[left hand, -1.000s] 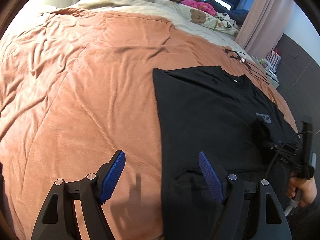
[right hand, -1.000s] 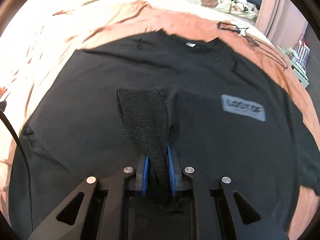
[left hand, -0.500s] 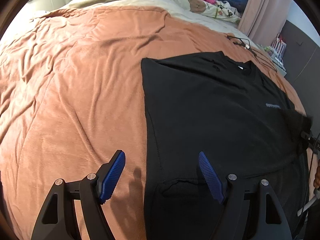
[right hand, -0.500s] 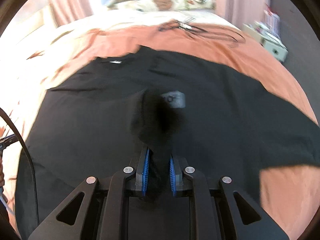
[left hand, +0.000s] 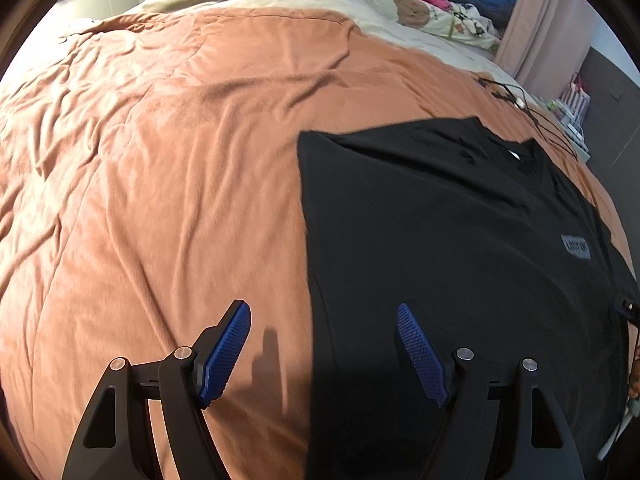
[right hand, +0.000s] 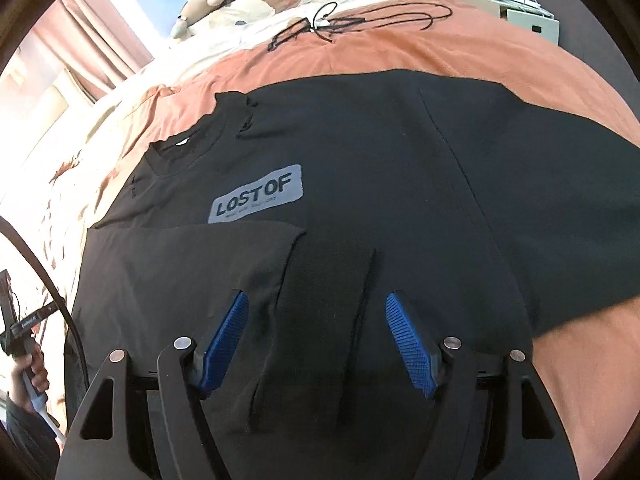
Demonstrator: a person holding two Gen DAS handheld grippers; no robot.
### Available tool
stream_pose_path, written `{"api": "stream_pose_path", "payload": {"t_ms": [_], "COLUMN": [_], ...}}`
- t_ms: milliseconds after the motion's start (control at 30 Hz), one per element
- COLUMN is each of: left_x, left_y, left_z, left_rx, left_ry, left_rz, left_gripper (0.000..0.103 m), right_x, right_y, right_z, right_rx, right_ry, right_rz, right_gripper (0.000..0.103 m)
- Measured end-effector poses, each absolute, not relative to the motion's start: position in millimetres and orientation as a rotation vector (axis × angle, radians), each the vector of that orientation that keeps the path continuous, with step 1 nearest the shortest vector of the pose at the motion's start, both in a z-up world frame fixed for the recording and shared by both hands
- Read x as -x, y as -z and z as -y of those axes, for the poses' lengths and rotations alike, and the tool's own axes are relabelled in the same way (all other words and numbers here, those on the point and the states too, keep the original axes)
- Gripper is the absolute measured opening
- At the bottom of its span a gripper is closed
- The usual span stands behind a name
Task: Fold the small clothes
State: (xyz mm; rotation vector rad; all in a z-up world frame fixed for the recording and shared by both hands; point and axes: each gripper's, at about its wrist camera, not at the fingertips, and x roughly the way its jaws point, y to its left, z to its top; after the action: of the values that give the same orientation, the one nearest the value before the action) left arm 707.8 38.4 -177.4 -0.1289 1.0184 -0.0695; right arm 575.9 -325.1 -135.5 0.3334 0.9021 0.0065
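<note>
The black cotton T-shirt with a grey "LOSTOF" chest patch (right hand: 256,194) lies chest-up on the bed, spread over the wrinkled terracotta quilt (left hand: 168,168), its collar toward the pillows. One sleeve is already turned in across the chest, its ribbed cuff (right hand: 316,320) lying flat just below the patch. It looks light, limp and a little clingy: it should drape and crease wherever it is let go, and a single pinch would likely drag the layers beneath. The best holds seem to be the doubled edges, such as the hem, the shoulder seam or the straight folded side edge (left hand: 310,248), rather than the slack middle.

The right gripper (right hand: 316,340) hovers over the folded-in sleeve with its blue ribbed fingers (right hand: 224,340) opening; the cuff lies between them but neither pad presses it. The left gripper (left hand: 322,354) stands wide apart and empty, straddling the shirt's side edge where cloth meets quilt.

Further out, a tangle of thin black cable (right hand: 352,20) lies on the quilt beyond the collar, clear of the shirt. Plush toys and a bear-print pillow (left hand: 416,12) crowd the head of the bed, and a white bedside unit (right hand: 528,20) stands off the far corner. Nothing lies on the shirt itself.
</note>
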Motion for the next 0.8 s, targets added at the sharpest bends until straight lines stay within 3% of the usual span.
{"api": "stream_pose_path", "payload": {"t_ms": [200, 333, 500, 567, 633, 700, 733, 767, 800], "left_x": [-736.6, -760.4, -786.2, -792.6, -799.2, -805.1, -807.4, -809.9, -812.3], "left_y": [181.8, 186.4, 193.6, 196.9, 200.6, 202.4, 202.2, 201.7, 201.3], "left_z": [-49.8, -51.3, -52.3, -52.5, -53.2, -52.7, -51.4, -50.1, -48.4], "left_rx": [0.157, 0.142, 0.144, 0.145, 0.159, 0.172, 0.173, 0.174, 0.172], "left_ry": [0.058, 0.053, 0.054, 0.05, 0.058, 0.061, 0.068, 0.076, 0.077], "left_rz": [-1.001, -1.003, -1.011, -1.018, -1.031, -1.036, -1.034, -1.031, -1.03], "left_gripper": [0.077, 0.071, 0.063, 0.052, 0.041, 0.033, 0.025, 0.011, 0.007], "right_x": [-589.4, -590.8, -590.7, -591.7, -593.6, -594.6, -594.8, -595.7, -595.6], "right_y": [147.5, 147.9, 149.2, 151.9, 152.1, 149.6, 148.0, 146.2, 144.3], "right_z": [320.5, 321.9, 334.9, 337.5, 334.6, 327.0, 322.7, 320.1, 319.2], "right_rx": [-0.277, -0.273, -0.318, -0.327, -0.317, -0.271, -0.241, -0.226, -0.219], "right_ry": [-0.031, -0.076, -0.122, -0.132, -0.158, -0.159, -0.152, -0.149, -0.142], "right_rz": [-0.922, -0.92, -0.918, -0.918, -0.921, -0.915, -0.911, -0.908, -0.902], "right_gripper": [0.068, 0.052, 0.044, 0.036, 0.015, 0.012, 0.01, 0.01, 0.009]}}
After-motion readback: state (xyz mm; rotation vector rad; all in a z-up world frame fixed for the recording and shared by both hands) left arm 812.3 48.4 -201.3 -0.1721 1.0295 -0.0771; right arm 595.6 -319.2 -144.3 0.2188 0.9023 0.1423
